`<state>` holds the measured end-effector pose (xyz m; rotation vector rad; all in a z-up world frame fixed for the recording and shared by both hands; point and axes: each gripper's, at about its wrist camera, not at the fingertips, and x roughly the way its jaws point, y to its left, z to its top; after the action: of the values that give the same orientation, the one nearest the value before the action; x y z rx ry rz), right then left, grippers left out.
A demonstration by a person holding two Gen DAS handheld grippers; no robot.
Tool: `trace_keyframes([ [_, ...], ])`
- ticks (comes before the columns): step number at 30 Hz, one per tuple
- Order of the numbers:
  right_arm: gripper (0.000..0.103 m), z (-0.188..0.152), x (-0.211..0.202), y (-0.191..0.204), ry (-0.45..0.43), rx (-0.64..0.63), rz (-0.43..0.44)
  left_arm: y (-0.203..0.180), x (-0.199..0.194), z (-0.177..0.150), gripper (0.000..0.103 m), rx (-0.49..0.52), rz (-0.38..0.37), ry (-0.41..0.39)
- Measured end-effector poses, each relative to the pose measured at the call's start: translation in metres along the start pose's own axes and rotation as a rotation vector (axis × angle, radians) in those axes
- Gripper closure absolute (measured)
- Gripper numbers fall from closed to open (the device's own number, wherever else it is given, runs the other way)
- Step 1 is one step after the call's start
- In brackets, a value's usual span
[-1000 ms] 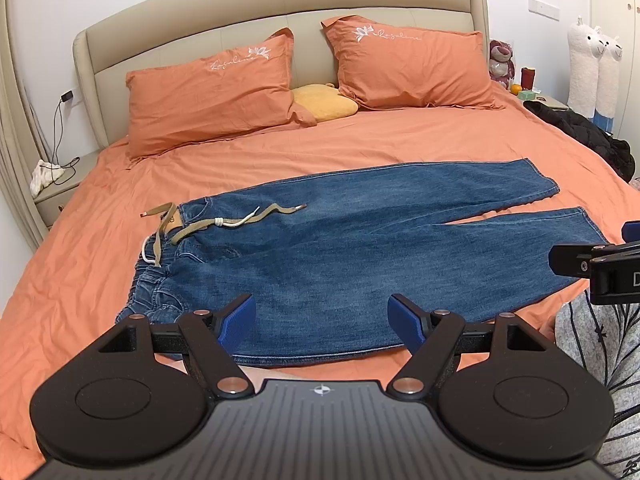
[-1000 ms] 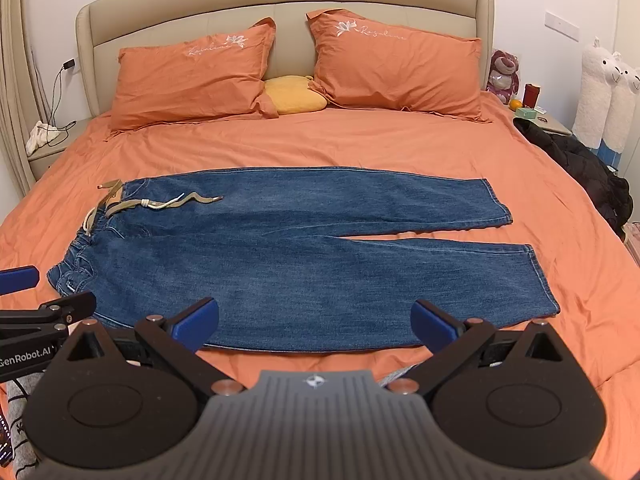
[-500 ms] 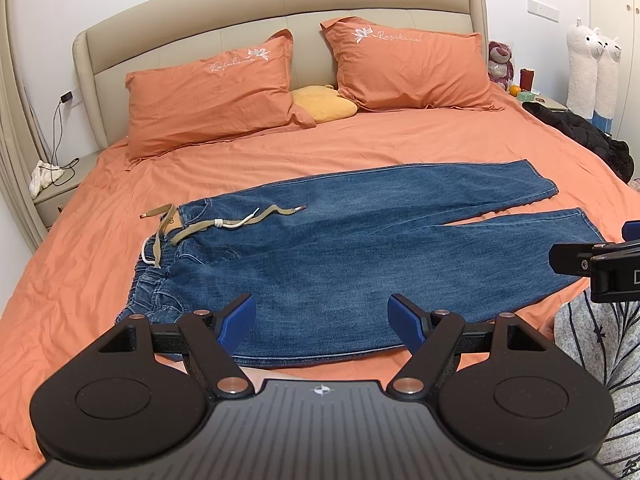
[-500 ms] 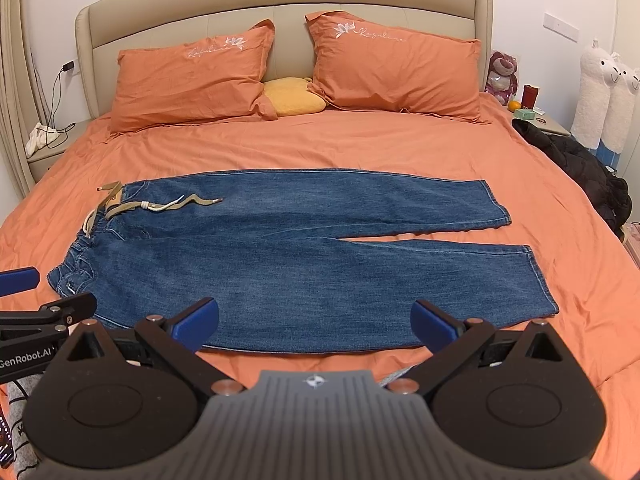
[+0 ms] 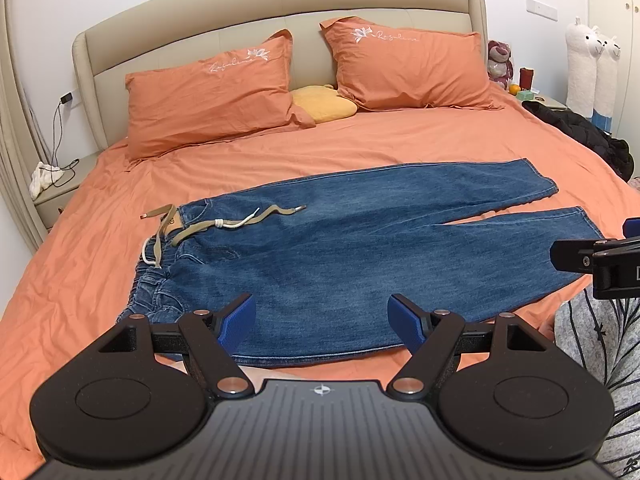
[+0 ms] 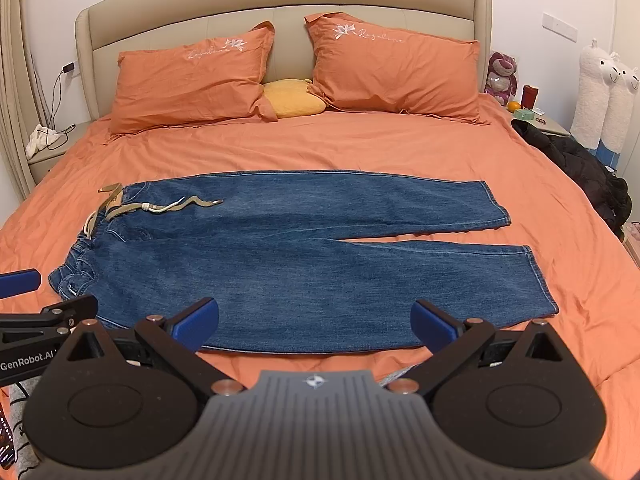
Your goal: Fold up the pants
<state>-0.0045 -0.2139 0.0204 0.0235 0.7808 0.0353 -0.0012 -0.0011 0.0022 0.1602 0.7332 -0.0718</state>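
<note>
I hold my left gripper [image 5: 322, 326] and right gripper [image 6: 314, 322], both spread wide and empty, just short of blue jeans [image 6: 288, 248] lying flat on the orange bed [image 6: 360, 148] ahead.

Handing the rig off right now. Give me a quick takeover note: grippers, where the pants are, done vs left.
Left gripper: open, empty, hanging above the near edge of the jeans toward the waist end.
Right gripper: open, empty, above the near edge toward the leg end.
Jeans: spread flat on the orange bed, waistband and drawstring to the left, both legs running right, hems slightly apart.
Done: the jeans lie spread out; no fold made.
Left: everything. Probably fold one leg over the other first, then fold along the length.
</note>
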Motion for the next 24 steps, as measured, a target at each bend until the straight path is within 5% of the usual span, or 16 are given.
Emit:
trace_keyframes([
  [24, 0.005, -0.001, 0.0005, 0.0018, 0.008, 0.002, 0.009, 0.0044, -0.0005, -0.0012, 0.015, -0.006, 0.002, 0.006],
])
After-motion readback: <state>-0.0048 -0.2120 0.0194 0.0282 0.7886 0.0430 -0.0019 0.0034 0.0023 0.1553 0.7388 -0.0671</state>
